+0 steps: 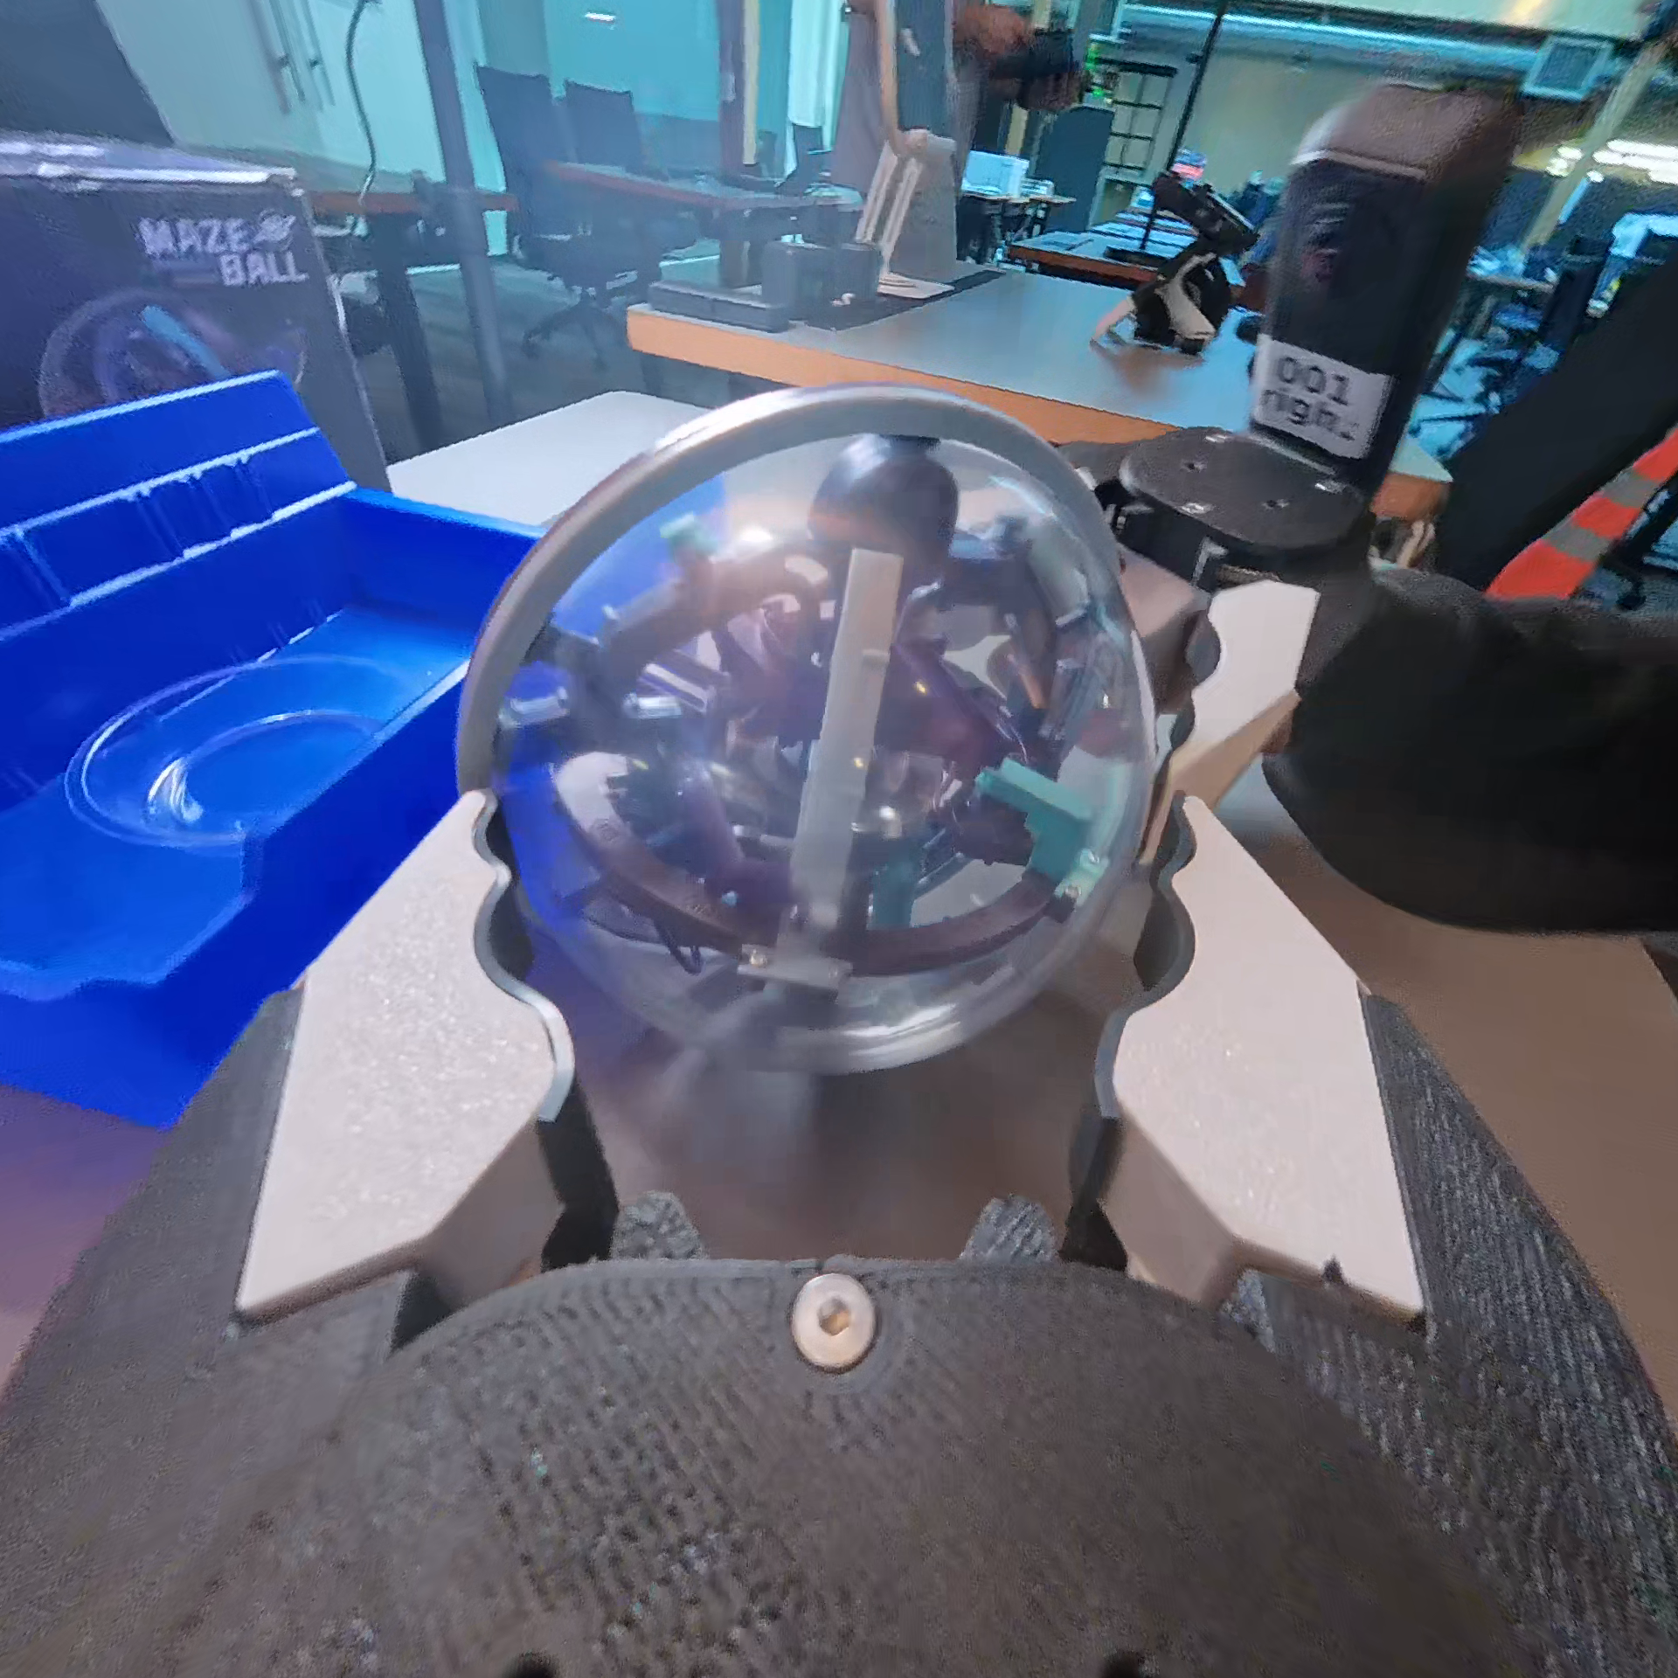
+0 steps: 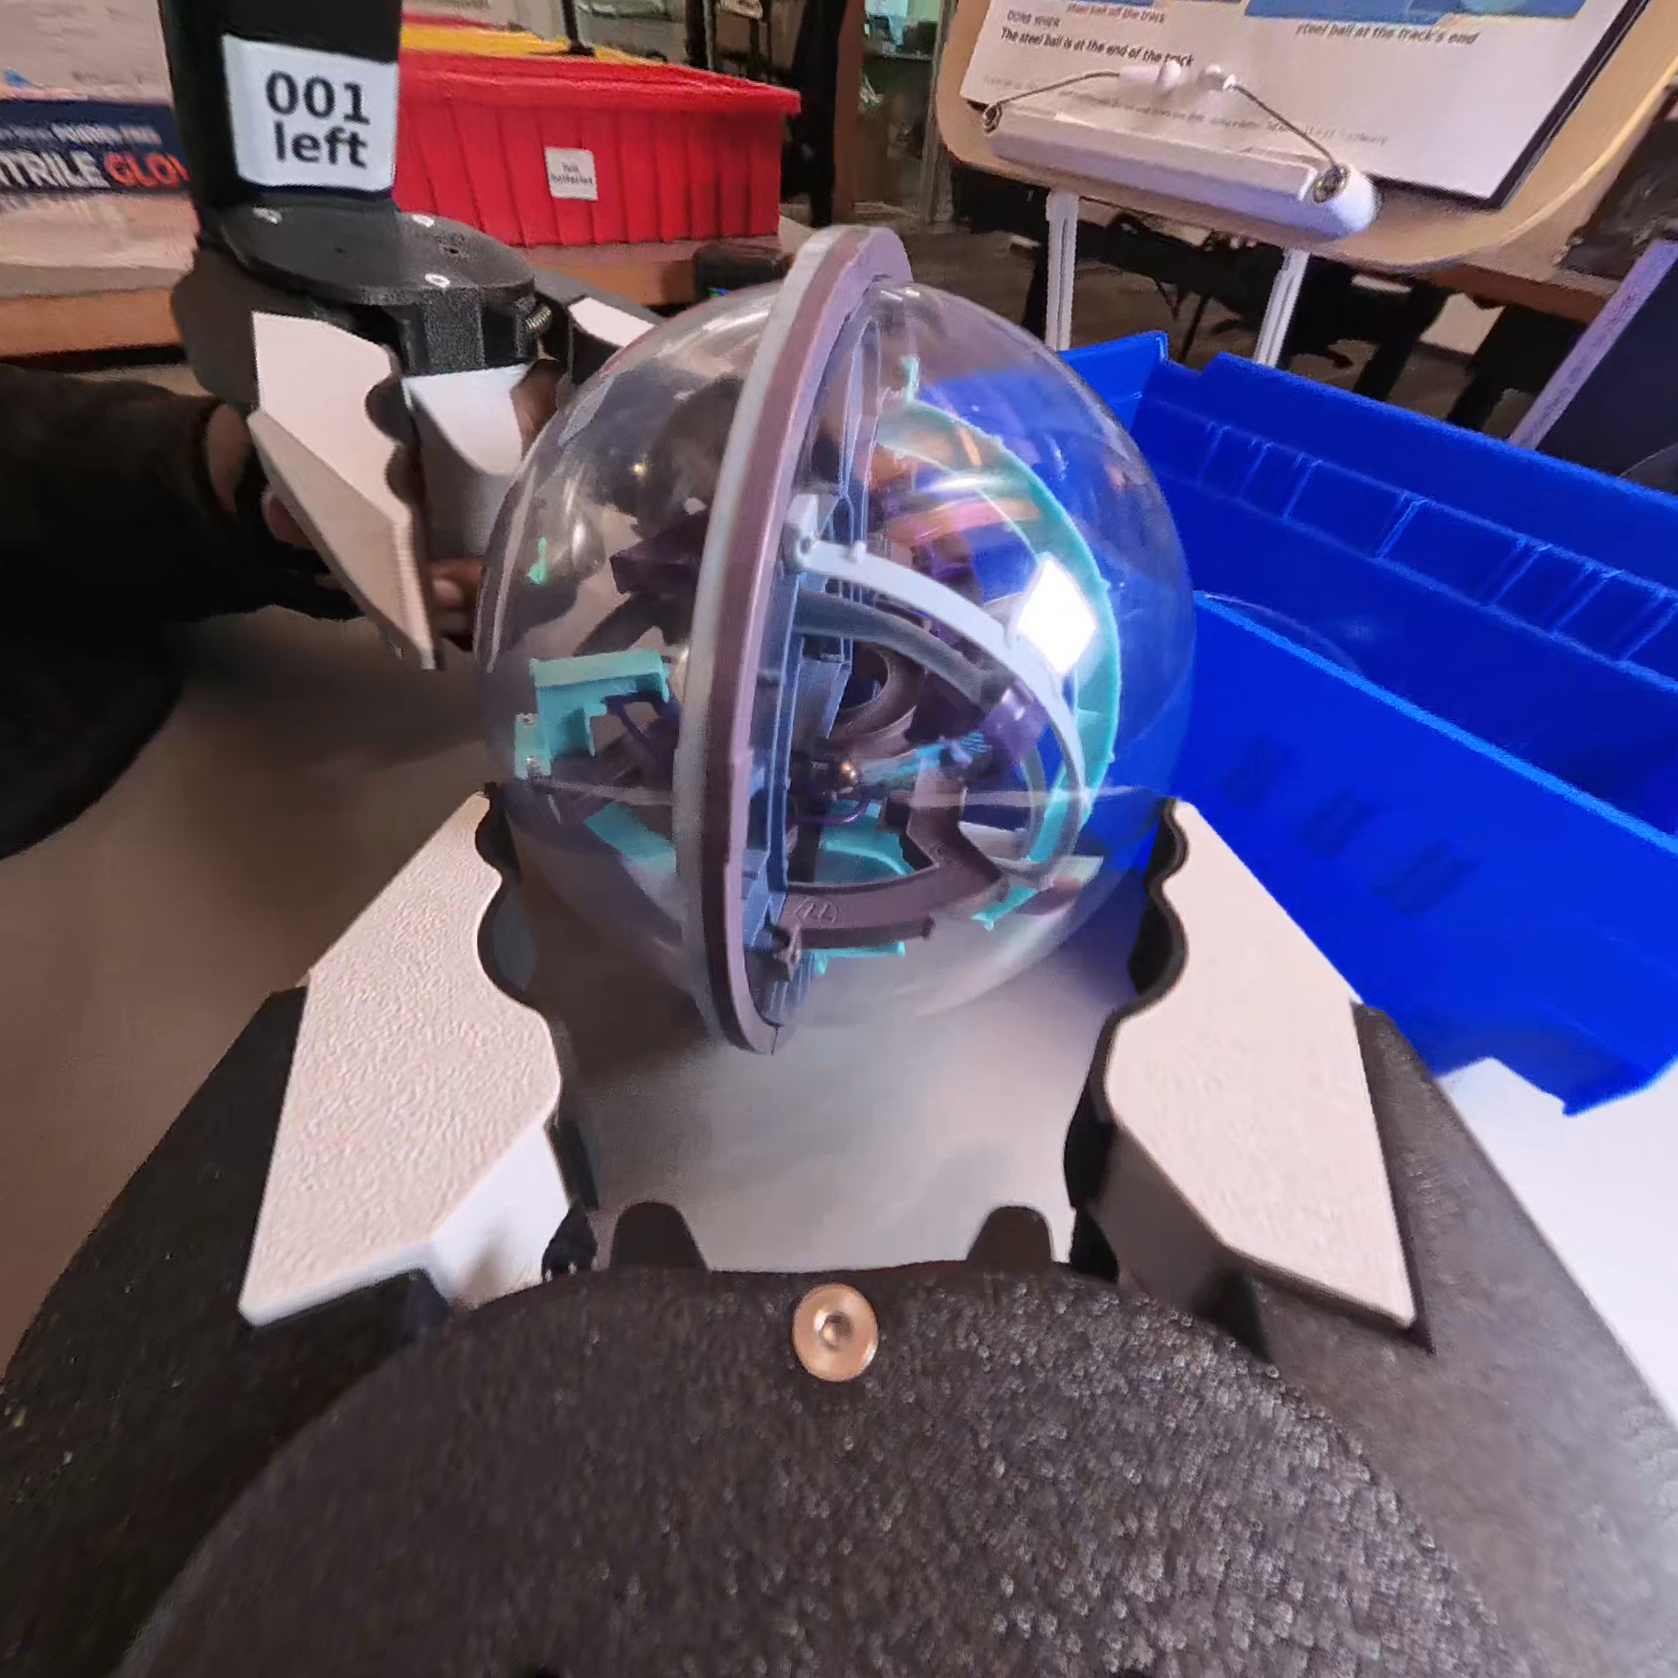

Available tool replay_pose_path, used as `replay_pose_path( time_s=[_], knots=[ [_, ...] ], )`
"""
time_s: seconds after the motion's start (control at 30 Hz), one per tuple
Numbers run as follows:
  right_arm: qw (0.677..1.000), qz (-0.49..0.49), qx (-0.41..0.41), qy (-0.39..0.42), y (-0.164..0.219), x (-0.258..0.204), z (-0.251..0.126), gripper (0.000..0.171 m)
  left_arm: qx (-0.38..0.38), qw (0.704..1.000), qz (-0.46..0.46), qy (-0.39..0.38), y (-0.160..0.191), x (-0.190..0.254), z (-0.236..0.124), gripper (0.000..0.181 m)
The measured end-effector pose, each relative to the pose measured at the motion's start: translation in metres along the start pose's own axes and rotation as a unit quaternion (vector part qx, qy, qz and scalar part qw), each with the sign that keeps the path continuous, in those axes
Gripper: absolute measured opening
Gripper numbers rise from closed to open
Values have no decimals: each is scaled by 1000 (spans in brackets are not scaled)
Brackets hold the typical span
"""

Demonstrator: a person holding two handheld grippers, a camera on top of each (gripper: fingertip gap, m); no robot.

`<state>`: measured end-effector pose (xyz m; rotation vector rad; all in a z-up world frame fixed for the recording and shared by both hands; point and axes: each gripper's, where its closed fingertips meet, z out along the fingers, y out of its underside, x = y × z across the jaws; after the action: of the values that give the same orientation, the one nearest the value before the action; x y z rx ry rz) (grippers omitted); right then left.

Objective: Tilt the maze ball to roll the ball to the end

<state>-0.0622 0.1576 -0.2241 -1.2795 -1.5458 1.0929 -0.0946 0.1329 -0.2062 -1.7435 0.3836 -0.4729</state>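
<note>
The maze ball [image 1: 808,726] is a clear sphere with a grey ring around its middle and purple, teal and grey tracks inside. My left gripper [image 1: 831,817] is shut on it, with one white finger on each side. My right gripper [image 2: 831,817] is also shut on the maze ball [image 2: 908,636], gripping it from another side, and it shows in the left wrist view [image 1: 1208,654] at the ball's far right. The left gripper shows in the right wrist view [image 2: 409,472] at the ball's upper left. A small steel ball [image 2: 849,776] sits on a track near the sphere's centre. The ring stands nearly upright.
A blue bin [image 1: 300,754] lies close to the left of the ball, with a clear plastic dish [image 1: 218,754] inside; it also shows in the right wrist view [image 2: 1416,726]. The toy's dark box [image 1: 172,291] stands behind it. A red bin [image 2: 590,145] and a clipboard stand [image 2: 1226,118] are farther back.
</note>
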Motion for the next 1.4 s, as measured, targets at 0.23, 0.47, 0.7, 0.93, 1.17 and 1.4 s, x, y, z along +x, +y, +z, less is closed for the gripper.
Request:
replay_pose_path(
  time_s=[0.23,0.47,0.7,0.93,1.17,1.4],
  knots=[
    [997,60,23,-34,2,4,-2,132,34,997,-19,67,4,-5,-7,140],
    [999,22,29,-29,2,0,-2,131,5,998,60,27,21,-5,-1,133],
    [999,-47,17,-9,6,-5,-1,132,9,991,135,5,24,-1,-4,133],
    [991,-129,7,23,3,-11,-1,131,-26,984,178,-16,39,-4,-5,133],
    [989,-142,8,30,2,-12,-1,131,-37,981,190,-24,43,-5,-4,133],
    [991,-130,20,26,-4,-15,-2,131,-58,986,155,-10,48,-4,-3,132]
  ],
)
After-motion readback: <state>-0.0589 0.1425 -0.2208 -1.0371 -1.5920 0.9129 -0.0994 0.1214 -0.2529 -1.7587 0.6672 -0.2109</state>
